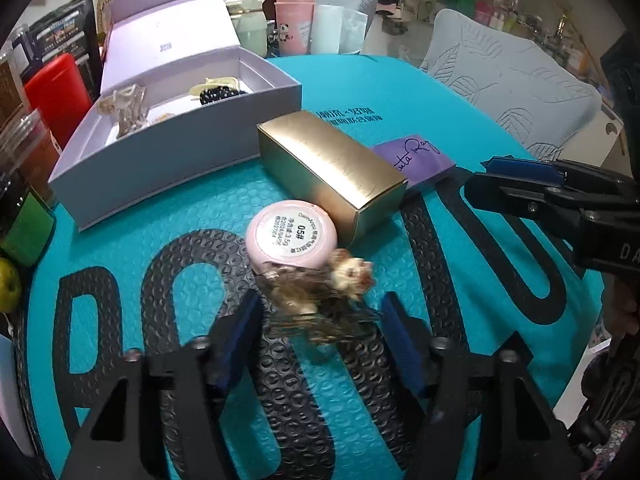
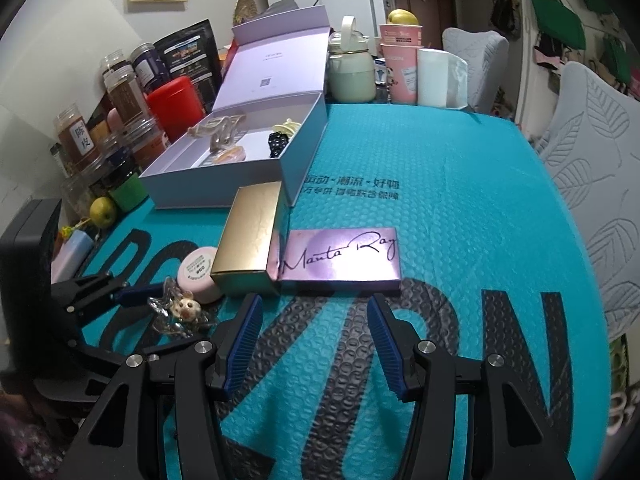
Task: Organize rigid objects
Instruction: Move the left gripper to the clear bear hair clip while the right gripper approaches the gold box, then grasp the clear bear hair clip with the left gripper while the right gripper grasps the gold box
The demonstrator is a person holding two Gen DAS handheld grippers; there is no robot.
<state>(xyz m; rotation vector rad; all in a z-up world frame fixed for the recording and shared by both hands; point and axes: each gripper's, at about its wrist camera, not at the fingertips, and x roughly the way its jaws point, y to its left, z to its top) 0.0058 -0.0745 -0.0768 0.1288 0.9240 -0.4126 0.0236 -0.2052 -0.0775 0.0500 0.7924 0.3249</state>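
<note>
The left gripper (image 1: pixel 320 320) hangs low over the teal mat (image 1: pixel 400 92) on the bench. Its jaws straddle a clear hair clip (image 1: pixel 320 300) with a small animal charm; the pads stand apart from it, not pressing. The clip lies just in front of the gold box (image 1: pixel 332 168), touching a pink jar (image 1: pixel 288 236) that sits against the box's near end. The right gripper (image 2: pixel 316 340) has its jaws released, with only mat between them. Right of the gold box, touching it, lies a purple case (image 2: pixel 340 256). Behind the gold box stands an open lilac box (image 1: pixel 176 160) holding more clips.
</note>
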